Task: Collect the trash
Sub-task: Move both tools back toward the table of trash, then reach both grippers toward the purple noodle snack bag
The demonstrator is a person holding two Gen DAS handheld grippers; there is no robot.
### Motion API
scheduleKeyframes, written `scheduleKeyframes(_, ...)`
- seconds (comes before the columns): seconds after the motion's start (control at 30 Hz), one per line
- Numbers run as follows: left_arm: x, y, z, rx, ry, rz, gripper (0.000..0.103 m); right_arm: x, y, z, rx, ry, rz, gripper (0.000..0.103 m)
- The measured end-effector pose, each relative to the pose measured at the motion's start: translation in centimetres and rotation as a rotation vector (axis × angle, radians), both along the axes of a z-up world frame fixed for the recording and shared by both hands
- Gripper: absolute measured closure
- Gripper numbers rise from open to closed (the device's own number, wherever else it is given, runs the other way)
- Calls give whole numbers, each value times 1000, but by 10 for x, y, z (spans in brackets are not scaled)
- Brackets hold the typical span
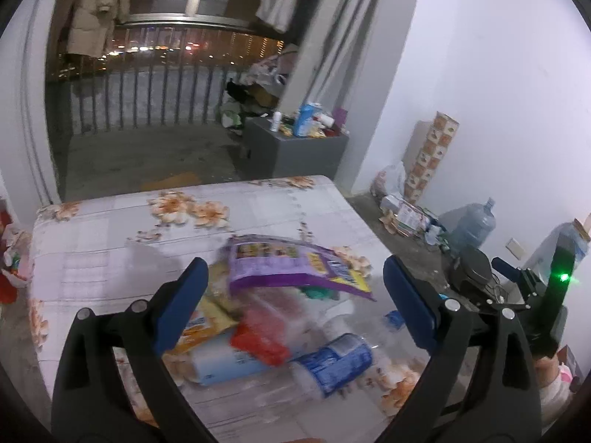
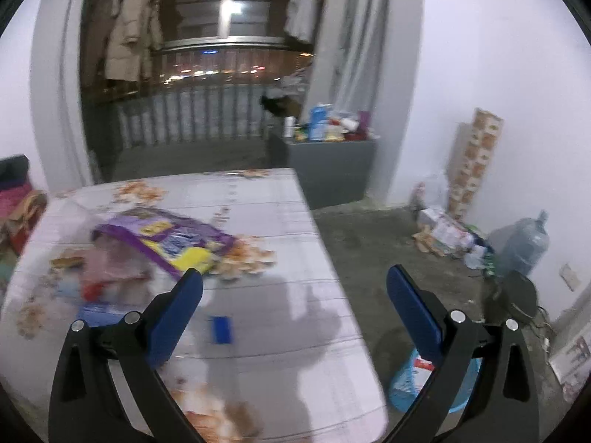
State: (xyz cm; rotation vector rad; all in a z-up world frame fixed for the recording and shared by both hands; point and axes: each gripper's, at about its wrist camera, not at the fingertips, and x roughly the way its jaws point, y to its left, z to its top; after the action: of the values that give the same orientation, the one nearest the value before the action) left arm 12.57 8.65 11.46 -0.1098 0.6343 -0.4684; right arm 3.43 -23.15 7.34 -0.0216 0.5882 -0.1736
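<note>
On table [image 1: 110, 229], trash pile [image 1: 273, 317], both grippers' fingers [image 1: 184, 306] spread

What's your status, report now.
Left gripper open over trash pile. Right gripper open, empty, above table. Blue bin on floor beside table. Nothing blocking.

- Floral-patterned surface [image 1: 110, 243] in the foreground.
- Grey cabinet [image 1: 303, 155] beyond it, cluttered on top.
- Large water jug [image 1: 474, 225] on the floor by the white wall.
- Tall orange-patterned box [image 1: 430, 155] upright against the wall.
- Beige coat [image 2: 129, 44] hanging over the balcony railing [image 1: 147, 92].
</note>
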Motion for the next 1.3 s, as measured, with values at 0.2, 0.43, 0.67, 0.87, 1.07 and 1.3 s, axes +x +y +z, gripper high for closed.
scheduleKeyframes(0.2,2,37,-14,-35,19,48,12,20,11,4,115,84,10,6)
scheduleKeyframes(0.43,8,71,-35,-27,32,108,12,42,38,6,102,150,42,6)
scheduleKeyframes(0.67,18,91,-47,-48,37,127,12,59,66,16,114,204,131,6)
scheduleKeyframes(0.87,27,100,-55,-67,60,143,12,67,82,12,111,265,145,6)
scheduleKeyframes(1.07,29,105,-59,-52,60,140,9,63,83,22,69,201,122,6)
scheduleKeyframes(1.3,30,106,-56,-49,47,131,9,70,52,26,343,182,165,6)
